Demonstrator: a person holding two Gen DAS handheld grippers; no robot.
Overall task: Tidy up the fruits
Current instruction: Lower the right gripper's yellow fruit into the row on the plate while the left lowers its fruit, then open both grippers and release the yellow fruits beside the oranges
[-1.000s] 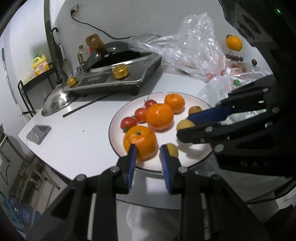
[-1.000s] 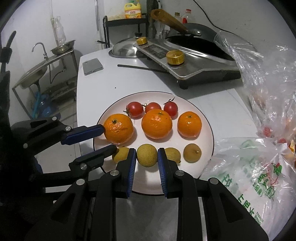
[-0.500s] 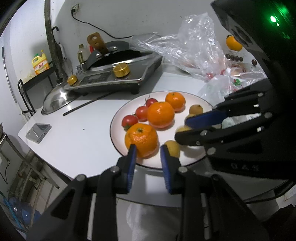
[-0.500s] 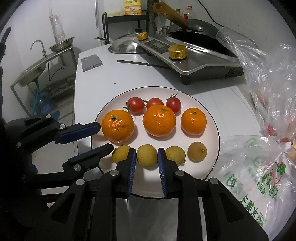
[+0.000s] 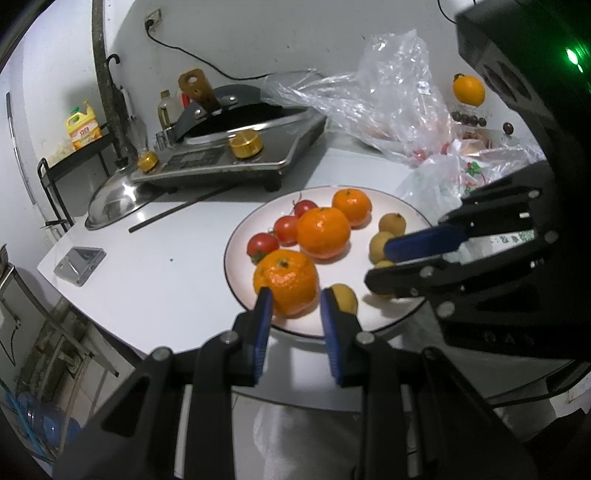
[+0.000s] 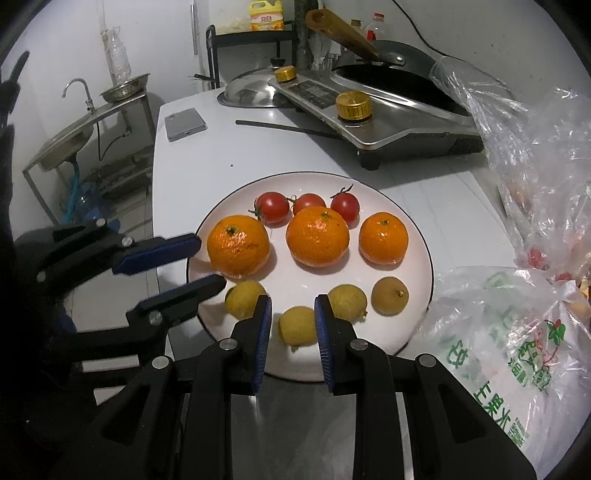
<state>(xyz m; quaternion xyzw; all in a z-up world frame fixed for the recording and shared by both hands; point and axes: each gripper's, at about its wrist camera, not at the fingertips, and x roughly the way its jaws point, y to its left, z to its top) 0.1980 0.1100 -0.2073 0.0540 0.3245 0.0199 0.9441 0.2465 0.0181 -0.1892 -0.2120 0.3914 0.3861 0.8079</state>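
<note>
Your right hand-held gripper (image 6: 291,304) nearest yellow fruit (image 6: 297,326), dead ahead between tips on plate (image 6: 421,236); both hand-held grippers at narrowest, holding nothing.

From my left wrist view, the right gripper (image 5: 376,264) covers part of the yellow fruits (image 5: 380,242) on the plate (image 5: 236,236); I can't count them there. My left gripper (image 5: 295,301) hides the near edge of the front orange (image 5: 286,275) and part of a small yellow fruit (image 5: 345,297). Whether either pad touches fruit, can't tell. The red bits inside the clear plastic bag (image 5: 391,96) are too blurred to name. In the right wrist view, the printed bag (image 6: 517,354) is cut off by the frame edge, contents hidden. The pan handle (image 6: 340,31) runs off the top. The bottle label (image 6: 266,13) is too small to read.
</note>
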